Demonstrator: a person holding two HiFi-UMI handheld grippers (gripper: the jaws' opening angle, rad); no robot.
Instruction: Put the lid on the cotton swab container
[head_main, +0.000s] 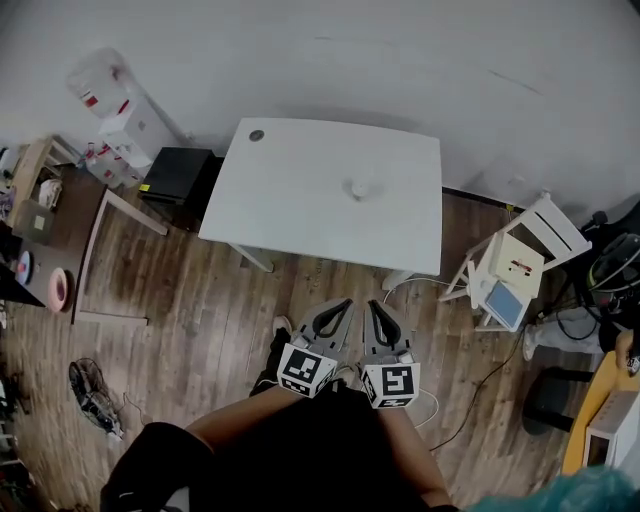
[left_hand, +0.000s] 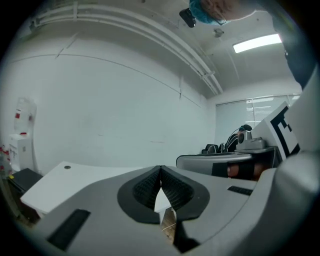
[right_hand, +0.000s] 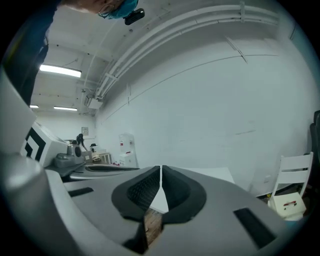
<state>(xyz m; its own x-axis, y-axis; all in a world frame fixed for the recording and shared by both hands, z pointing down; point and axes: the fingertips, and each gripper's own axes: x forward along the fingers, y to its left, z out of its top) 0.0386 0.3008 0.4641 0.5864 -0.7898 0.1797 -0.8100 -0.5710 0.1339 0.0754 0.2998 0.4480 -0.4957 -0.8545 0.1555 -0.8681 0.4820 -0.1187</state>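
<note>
Hovering close to the person's body over the wooden floor (head_main: 200, 300), the left gripper (head_main: 346, 303) has its jaws pressed together on nothing. At its three o'clock the right gripper (head_main: 375, 304) is all but closed, also empty. Beyond, at twelve o'clock, the cotton swab container (head_main: 362, 187) stands on the white table (head_main: 290, 200), well apart from both.

One white counter (head_main: 300, 215) bears one cotton swab container (head_main: 362, 187), with one white chair (head_main: 545, 235), one water dispenser (head_main: 130, 125), one black box (head_main: 178, 172), one pink bowl (head_main: 58, 289) and two grippers: left gripper (head_main: 347, 303), right gripper (head_main: 373, 304).
</note>
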